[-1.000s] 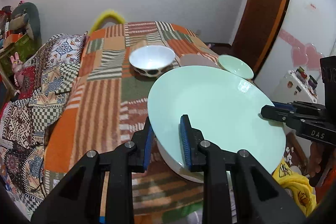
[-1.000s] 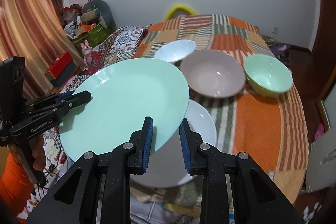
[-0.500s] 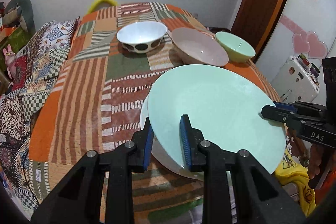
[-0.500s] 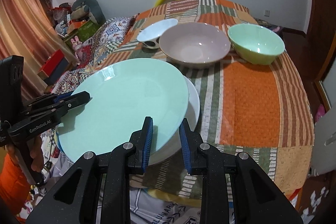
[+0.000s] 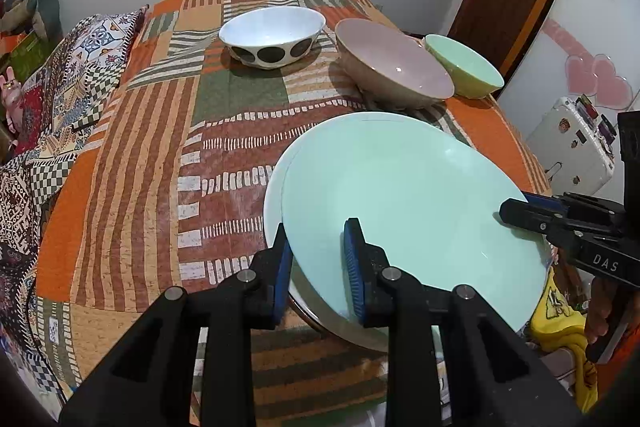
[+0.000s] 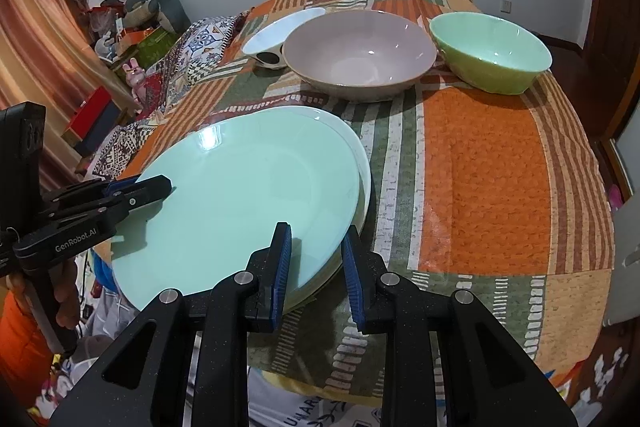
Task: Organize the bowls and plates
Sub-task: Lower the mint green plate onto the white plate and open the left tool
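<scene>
Now stacking | left gripper point(image 5: 316, 259) and right gripper point(image 6: 316, 259) both pinching opposite rims of mint-green plate point(image 5: 408, 195), keeping it level | lowering onto white plate point(image 6: 362, 163) | bowls waiting behind

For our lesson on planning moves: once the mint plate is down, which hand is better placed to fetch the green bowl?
Probably the right: the right gripper grips the mint plate on the side nearer the green bowl; the left gripper holds the opposite side.

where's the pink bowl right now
The pink bowl sits at the far side of the patchwork table, between the spotted white bowl and the green bowl, behind the stacked plates.
</scene>
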Demonstrator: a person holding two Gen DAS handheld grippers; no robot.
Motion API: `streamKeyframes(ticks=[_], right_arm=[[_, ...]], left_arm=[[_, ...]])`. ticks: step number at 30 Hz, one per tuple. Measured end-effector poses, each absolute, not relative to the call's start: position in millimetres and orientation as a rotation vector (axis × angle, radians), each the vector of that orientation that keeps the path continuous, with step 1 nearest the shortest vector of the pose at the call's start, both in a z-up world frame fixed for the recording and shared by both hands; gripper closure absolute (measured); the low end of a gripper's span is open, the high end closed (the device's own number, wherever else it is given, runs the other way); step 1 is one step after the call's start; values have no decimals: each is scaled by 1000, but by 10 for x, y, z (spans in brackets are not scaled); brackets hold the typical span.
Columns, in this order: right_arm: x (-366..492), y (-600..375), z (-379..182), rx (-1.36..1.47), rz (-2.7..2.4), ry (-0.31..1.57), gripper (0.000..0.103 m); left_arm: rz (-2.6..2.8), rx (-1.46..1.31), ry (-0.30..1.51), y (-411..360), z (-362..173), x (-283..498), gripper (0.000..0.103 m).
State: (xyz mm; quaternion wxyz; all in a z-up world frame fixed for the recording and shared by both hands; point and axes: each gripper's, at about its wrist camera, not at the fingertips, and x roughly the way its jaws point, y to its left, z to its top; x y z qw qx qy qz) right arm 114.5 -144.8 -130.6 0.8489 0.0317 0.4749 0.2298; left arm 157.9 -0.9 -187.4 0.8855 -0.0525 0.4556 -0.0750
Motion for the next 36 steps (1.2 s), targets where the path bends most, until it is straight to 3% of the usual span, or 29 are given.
streamKeyframes(ticks=[21,36], right_arm=[[1282,-1285,-1398,10,477,1002,80],[1268,-1436,-1216,14,416,939,77]], left_arm=[[-100,-96,1027,81,-2090,1753,76],[-109,-59,951,59,-1929,1667,76]])
